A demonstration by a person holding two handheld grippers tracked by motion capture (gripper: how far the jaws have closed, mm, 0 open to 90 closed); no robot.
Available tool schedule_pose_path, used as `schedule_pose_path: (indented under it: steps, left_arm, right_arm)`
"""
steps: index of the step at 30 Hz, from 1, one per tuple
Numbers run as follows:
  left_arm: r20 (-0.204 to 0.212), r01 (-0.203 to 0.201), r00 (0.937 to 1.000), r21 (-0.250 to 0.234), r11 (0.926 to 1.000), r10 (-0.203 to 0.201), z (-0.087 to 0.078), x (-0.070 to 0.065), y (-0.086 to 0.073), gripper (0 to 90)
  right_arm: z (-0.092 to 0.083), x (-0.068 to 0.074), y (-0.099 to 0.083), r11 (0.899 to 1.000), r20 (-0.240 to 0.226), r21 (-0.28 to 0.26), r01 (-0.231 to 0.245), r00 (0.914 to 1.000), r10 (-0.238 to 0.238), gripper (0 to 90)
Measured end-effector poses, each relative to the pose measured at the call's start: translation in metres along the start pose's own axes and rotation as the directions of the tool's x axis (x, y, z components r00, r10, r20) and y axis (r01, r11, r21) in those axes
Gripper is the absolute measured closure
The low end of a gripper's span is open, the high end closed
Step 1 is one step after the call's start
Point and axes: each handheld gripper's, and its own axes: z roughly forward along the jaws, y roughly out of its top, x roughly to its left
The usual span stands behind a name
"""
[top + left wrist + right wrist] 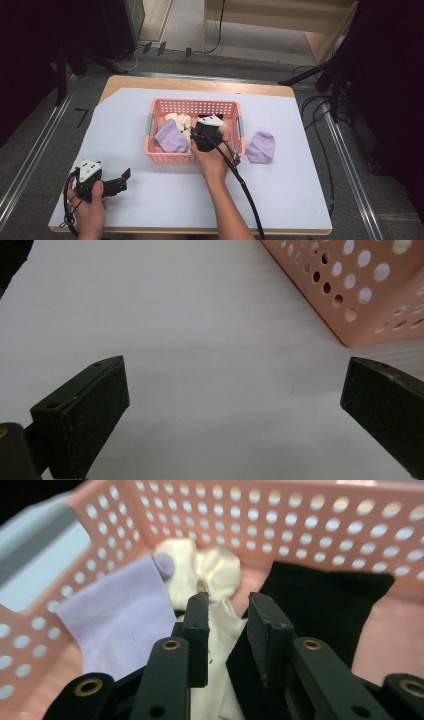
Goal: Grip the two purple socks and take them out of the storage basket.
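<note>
right gripper [227, 610] – in pink basket [192, 106], jaws narrowly parted, gripping nothing | cream sock [215, 575] at 12 o'clock, black sock [320, 600] at 2 | left gripper [235, 390] – wide open, empty

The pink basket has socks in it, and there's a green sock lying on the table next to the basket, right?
Almost. The pink basket does hold socks, but the sock lying on the table beside it is purple, not green. The high view shows it just right of the basket.
</note>
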Motion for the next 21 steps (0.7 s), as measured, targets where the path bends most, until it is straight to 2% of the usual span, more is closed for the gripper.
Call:
schedule_pose_path:
  steps: [3, 5, 7, 10, 12, 14, 18, 20, 21]
  left_arm:
    - [-0.005, -0.007, 1.0, 0.012, 0.9999, 0.007, 0.001, -0.001, 0.001, 0.1]
    - [-0.007, -0.006, 1.0, 0.009, 0.9999, 0.006, 0.001, -0.001, 0.0, 0.1]
    - [-0.008, -0.005, 1.0, 0.009, 0.9999, 0.005, 0.001, -0.002, 0.0, 0.1]
    - [-0.007, -0.007, 0.9999, 0.01, 0.9999, 0.008, 0.001, -0.001, 0.0, 0.1]
    - [-0.004, -0.005, 1.0, 0.012, 0.9999, 0.005, 0.002, -0.001, 0.001, 0.1]
    - [-0.005, -0.005, 1.0, 0.01, 0.9999, 0.005, 0.001, -0.001, 0.0, 0.1]
    - [-0.009, -0.005, 1.0, 0.013, 0.9999, 0.005, 0.001, -0.001, 0.001, 0.1]
    - [-0.008, -0.008, 0.9999, 0.008, 0.9999, 0.008, 0.001, -0.001, 0.0, 0.1]
    - [-0.005, -0.008, 1.0, 0.011, 0.9999, 0.008, 0.001, 0.0, 0.001, 0.1]
  right_arm:
    - [0.009, 0.003, 0.001, 0.998, 0.008, 0.067, -0.006, 1.0, 0.006, 69.7]
    - [0.014, 0.004, 0.003, 0.991, -0.004, 0.132, -0.02, 0.9998, 0.02, 69.0]
    - [0.016, 0.004, 0.004, 0.987, -0.012, 0.158, -0.041, 0.999, 0.043, 68.3]
    - [0.02, 0.005, 0.005, 0.973, -0.034, 0.224, -0.059, 0.9971, 0.068, 66.4]
    - [0.023, 0.006, 0.006, 0.959, -0.044, 0.274, -0.072, 0.9952, 0.088, 64.1]
    - [0.024, 0.006, 0.007, 0.951, -0.059, 0.297, -0.081, 0.993, 0.103, 62.2]
    - [0.029, 0.006, 0.009, 0.918, -0.071, 0.374, -0.133, 0.9827, 0.171, 62.3]
    - [0.032, 0.005, 0.01, 0.897, -0.083, 0.416, -0.149, 0.9761, 0.201, 70.7]
    - [0.034, 0.006, 0.01, 0.891, -0.089, 0.427, -0.155, 0.9733, 0.212, 75.7]
